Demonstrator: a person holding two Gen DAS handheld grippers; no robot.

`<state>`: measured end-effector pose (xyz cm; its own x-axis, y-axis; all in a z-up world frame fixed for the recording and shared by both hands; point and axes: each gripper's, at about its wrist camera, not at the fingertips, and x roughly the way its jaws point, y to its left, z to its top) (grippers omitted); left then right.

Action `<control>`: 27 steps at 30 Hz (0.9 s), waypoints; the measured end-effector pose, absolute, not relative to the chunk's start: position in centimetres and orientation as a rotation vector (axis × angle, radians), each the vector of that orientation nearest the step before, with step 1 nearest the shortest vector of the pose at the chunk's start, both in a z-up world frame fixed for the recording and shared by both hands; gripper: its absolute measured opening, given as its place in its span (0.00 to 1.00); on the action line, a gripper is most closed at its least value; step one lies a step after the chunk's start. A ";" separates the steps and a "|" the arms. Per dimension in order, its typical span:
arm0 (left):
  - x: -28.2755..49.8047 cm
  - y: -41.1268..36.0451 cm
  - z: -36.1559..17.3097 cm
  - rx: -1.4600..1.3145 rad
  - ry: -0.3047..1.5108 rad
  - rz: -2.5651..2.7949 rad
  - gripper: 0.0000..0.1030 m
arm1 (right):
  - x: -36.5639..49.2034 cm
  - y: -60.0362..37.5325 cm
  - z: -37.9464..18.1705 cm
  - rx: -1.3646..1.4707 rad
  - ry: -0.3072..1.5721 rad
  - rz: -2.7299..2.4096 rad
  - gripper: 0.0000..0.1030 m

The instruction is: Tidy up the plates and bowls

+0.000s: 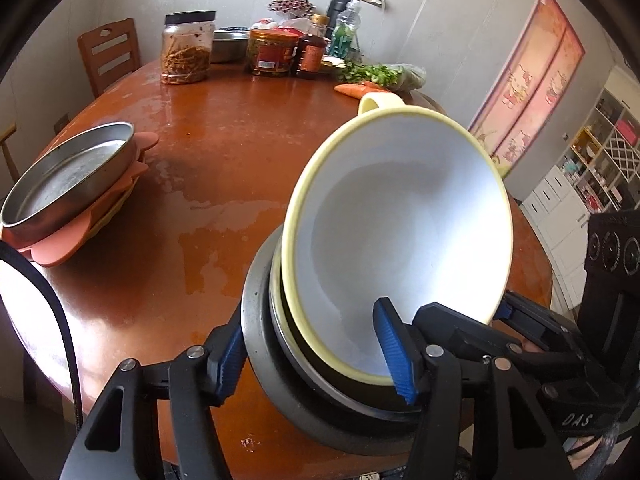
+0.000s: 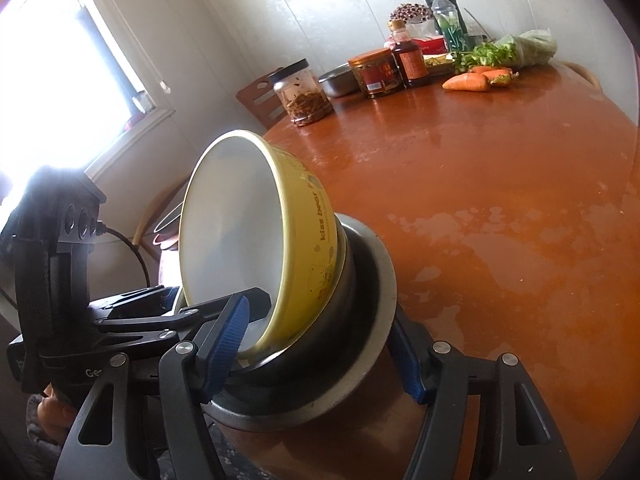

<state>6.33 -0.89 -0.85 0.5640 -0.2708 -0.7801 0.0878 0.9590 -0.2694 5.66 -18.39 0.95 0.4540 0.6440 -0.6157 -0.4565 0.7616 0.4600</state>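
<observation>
A yellow bowl (image 1: 400, 232) with a white inside is seen tilted steeply on its side, nested in a dark metal bowl (image 1: 272, 344) at the near edge of the round wooden table (image 1: 208, 168). Both are gripped from two sides. The left gripper (image 1: 320, 364) is closed across the rims – one blue pad (image 1: 394, 350) lies inside the yellow bowl, the other against the outer wall of the metal bowl. The right gripper (image 2: 320, 356) is set likewise: one pad (image 2: 226, 344) is pressed inside the yellow bowl's rim, the other is placed at the metal bowl's outer edge, though contact on that side is partly hidden. In the right wrist view the words "kiss bear" are read on the yellow bowl's outer wall.

To the left, well apart, a shallow steel pan (image 1: 68, 176) is stacked on pink plates (image 1: 60, 248). At the far side of the table jars (image 1: 186, 48), bottles (image 1: 312, 48), a steel basin (image 1: 230, 44), greens (image 1: 372, 74) and carrots (image 1: 356, 89) are gathered. A wooden chair (image 1: 108, 54) is stood behind the table.
</observation>
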 end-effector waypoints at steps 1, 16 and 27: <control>6.3 -0.9 -0.9 -0.211 0.955 -0.217 0.58 | 5.7 -18.4 0.9 0.246 0.867 0.693 0.67; 6.4 0.0 -1.0 -0.278 0.947 -0.235 0.57 | 6.3 -18.0 0.9 0.269 0.900 0.684 0.67; 6.0 0.4 -1.1 -0.295 0.946 -0.216 0.53 | 7.3 -17.9 0.1 0.312 0.914 0.682 0.64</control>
<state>6.05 0.42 -1.13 0.5683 -0.3084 -0.7629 0.0528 0.9389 -0.3402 7.32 -17.87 0.12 0.4222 0.6603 -0.6211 -0.4069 0.7503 0.5210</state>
